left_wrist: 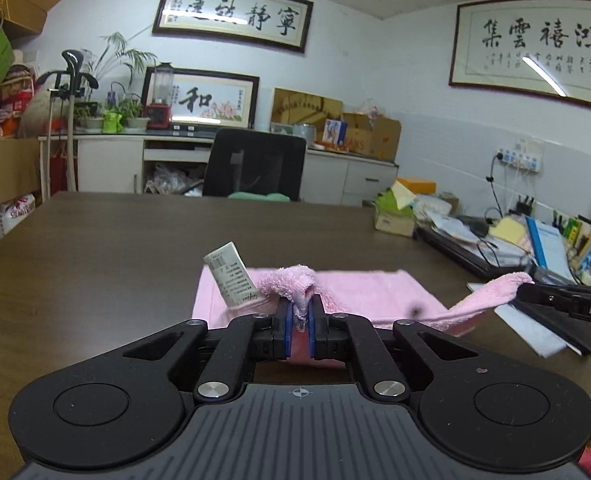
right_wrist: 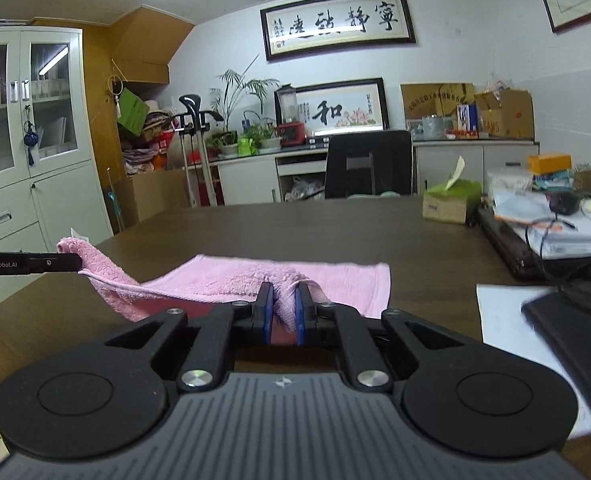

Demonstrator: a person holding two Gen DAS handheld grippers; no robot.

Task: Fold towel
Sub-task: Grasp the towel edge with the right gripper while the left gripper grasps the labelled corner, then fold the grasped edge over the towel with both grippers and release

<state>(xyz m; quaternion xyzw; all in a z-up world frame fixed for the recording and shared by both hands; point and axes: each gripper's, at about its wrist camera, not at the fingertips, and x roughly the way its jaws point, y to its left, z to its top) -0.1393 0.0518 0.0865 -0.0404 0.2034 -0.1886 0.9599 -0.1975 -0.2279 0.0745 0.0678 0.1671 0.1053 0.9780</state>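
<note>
Gripping the pink towel point(left_wrist: 367, 292) by its two near corners, both tongs hold it lifted off the dark bench point(left_wrist: 107, 248)

Left tongs point(left_wrist: 300, 312) and right tongs point(right_wrist: 284, 304) are each pinched tight on a bunched corner; the far part of the towel lies flat mid-bench, long axis running left to right, near edge sagging between the grips. Bare bench spreads ahead and to the left, while papers and books point(left_wrist: 535, 240) crowd the right edge. Only the left view shows the white care label point(left_wrist: 231, 276) standing up beside its tongs; only the right view shows the glass-door cabinet point(right_wrist: 27, 112)
</note>
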